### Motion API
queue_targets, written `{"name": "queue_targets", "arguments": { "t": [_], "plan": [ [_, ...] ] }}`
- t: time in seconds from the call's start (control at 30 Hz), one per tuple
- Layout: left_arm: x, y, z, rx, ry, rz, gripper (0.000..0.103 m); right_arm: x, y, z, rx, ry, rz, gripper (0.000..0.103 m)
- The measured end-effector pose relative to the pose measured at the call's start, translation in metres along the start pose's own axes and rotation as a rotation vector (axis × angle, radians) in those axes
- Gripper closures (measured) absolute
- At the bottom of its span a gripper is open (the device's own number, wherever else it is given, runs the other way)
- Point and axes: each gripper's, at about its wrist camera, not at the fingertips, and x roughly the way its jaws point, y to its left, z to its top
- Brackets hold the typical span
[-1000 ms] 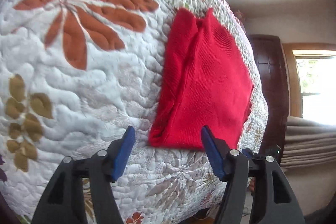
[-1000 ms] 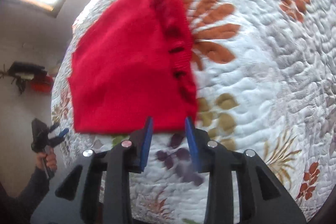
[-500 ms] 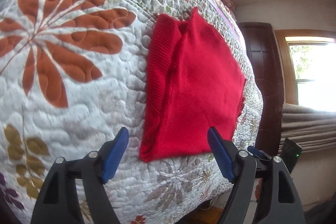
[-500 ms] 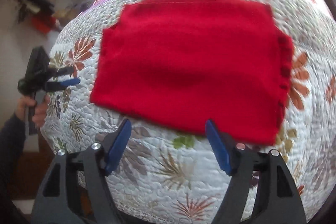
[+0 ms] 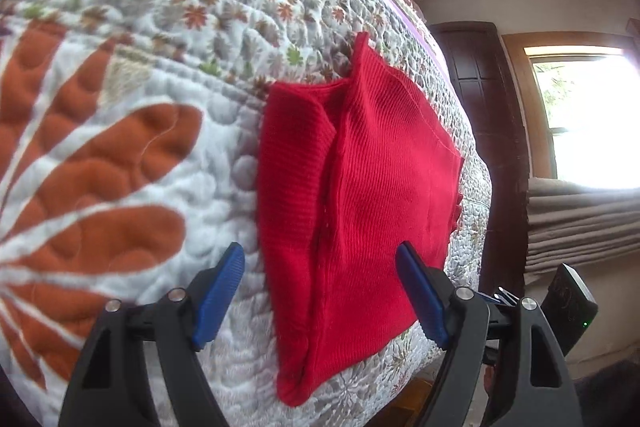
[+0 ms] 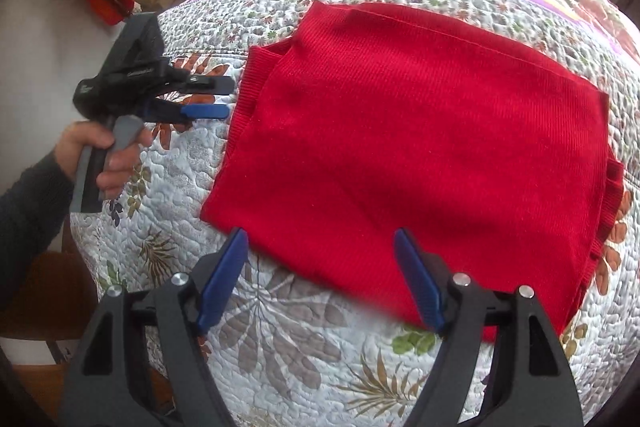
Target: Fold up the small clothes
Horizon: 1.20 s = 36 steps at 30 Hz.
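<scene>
A red knit garment (image 6: 420, 147) lies folded into a flat rectangle on the quilted bedspread (image 6: 304, 343); the left wrist view shows it (image 5: 360, 195) end-on, with a ribbed layer along its left side. My left gripper (image 5: 320, 267) is open, its blue pads either side of the garment's near end, nothing held. From the right wrist view that same left gripper (image 6: 206, 99) hovers just left of the garment's ribbed edge, held by a hand (image 6: 100, 155). My right gripper (image 6: 320, 247) is open over the garment's near edge, empty.
The floral quilt (image 5: 120, 167) covers a bed whose edge drops off at the right in the left wrist view. Beyond it are a dark wooden door (image 5: 492, 131), a bright window (image 5: 588, 115) and a black device (image 5: 568, 307). A red object (image 6: 110, 5) sits at the far left.
The right gripper opened from nearly shut and swung round to face the garment's long side. The left gripper widened slightly and moved closer to the garment's end.
</scene>
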Motion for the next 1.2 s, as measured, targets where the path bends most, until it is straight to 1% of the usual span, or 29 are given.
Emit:
{"name": "queue_targets", "arguments": {
  "t": [0.1,0.33,0.4,0.47,0.53,0.57,0.67,0.73,0.77,0.8,0.83,0.87,0.9,0.93,1.03,1.1,1.13,1.17,1.2],
  "plan": [
    [0.008,0.001,0.013,0.006,0.011,-0.007,0.025,0.002,0.003,0.004,-0.005,0.0,0.005,0.027],
    [0.016,0.008,0.044,-0.016,0.017,-0.104,0.024,0.017,0.013,0.004,-0.016,0.018,0.032,0.024],
    [0.02,0.007,0.054,-0.012,0.016,-0.124,0.023,0.027,0.027,-0.002,-0.061,0.017,0.008,0.023],
    [0.024,0.006,0.063,0.0,0.03,-0.14,0.02,0.039,0.051,-0.011,-0.162,0.0,-0.061,0.023],
    [0.03,0.002,0.071,0.018,0.051,-0.139,0.016,0.051,0.074,-0.022,-0.272,-0.034,-0.13,0.023],
    [0.032,0.0,0.074,0.024,0.06,-0.133,0.016,0.062,0.091,-0.03,-0.36,-0.054,-0.186,0.023],
    [0.038,-0.011,0.085,0.058,0.089,-0.1,0.016,0.093,0.126,-0.051,-0.535,-0.075,-0.292,0.024],
    [0.04,-0.016,0.087,0.068,0.1,-0.08,0.016,0.108,0.14,-0.061,-0.608,-0.088,-0.351,0.027],
    [0.041,-0.019,0.088,0.076,0.104,-0.073,0.016,0.116,0.147,-0.065,-0.64,-0.111,-0.394,0.027],
    [0.042,-0.021,0.088,0.081,0.105,-0.066,0.017,0.121,0.151,-0.067,-0.659,-0.119,-0.417,0.027],
    [0.043,-0.023,0.088,0.087,0.107,-0.056,0.024,0.126,0.154,-0.068,-0.674,-0.128,-0.441,0.027],
    [0.044,-0.025,0.088,0.094,0.111,-0.051,0.033,0.13,0.157,-0.069,-0.684,-0.139,-0.46,0.027],
    [0.046,-0.027,0.089,0.093,0.119,-0.041,0.055,0.132,0.159,-0.067,-0.686,-0.154,-0.48,0.027],
    [0.05,-0.031,0.09,0.095,0.125,-0.03,0.061,0.134,0.161,-0.065,-0.685,-0.165,-0.494,0.026],
    [0.062,-0.043,0.09,0.113,0.15,-0.012,0.061,0.14,0.166,-0.059,-0.693,-0.187,-0.532,0.024],
    [0.067,-0.046,0.092,0.104,0.158,0.008,0.061,0.142,0.167,-0.054,-0.682,-0.184,-0.534,0.026],
    [0.068,-0.048,0.092,0.101,0.158,0.017,0.068,0.141,0.166,-0.05,-0.664,-0.178,-0.516,0.037],
    [0.068,-0.048,0.093,0.101,0.158,0.031,0.075,0.14,0.164,-0.046,-0.642,-0.161,-0.496,0.055],
    [0.065,-0.048,0.093,0.1,0.16,0.046,0.083,0.138,0.163,-0.042,-0.617,-0.142,-0.478,0.065]
  ]
}}
